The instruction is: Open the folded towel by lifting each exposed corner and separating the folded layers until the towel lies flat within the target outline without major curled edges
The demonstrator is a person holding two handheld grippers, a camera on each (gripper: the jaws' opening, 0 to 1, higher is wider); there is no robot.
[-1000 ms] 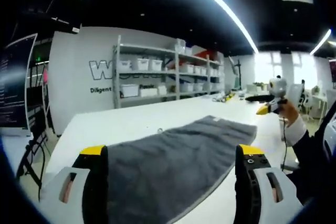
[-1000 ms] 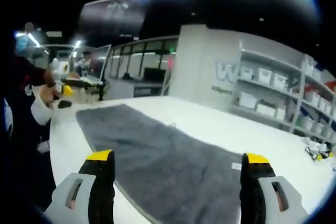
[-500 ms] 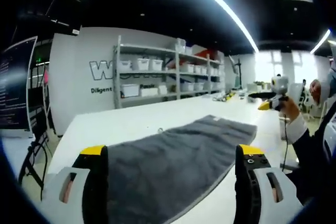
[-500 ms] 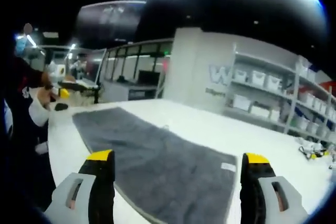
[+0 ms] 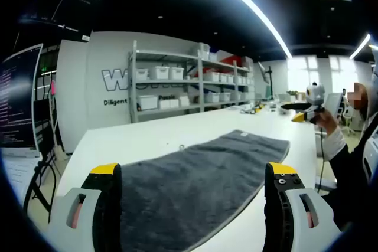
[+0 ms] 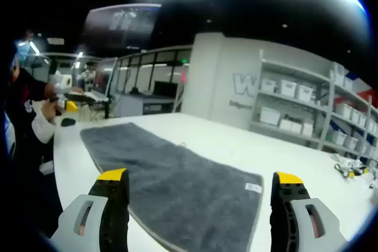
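Right, both claws held up w/ jaws apart, gripping nothing: left claw [image 5: 192, 205], right claw [image 6: 201, 210]. Towel [image 6: 171, 184] lies stretched on the white surface [image 6: 283, 151], long axis running btwn my hands, one short end below each.

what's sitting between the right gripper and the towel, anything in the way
Nothing visible. The right gripper hangs open above the grey towel, which lies spread on the white table with bare tabletop around it. The left gripper is open too, also above the towel.
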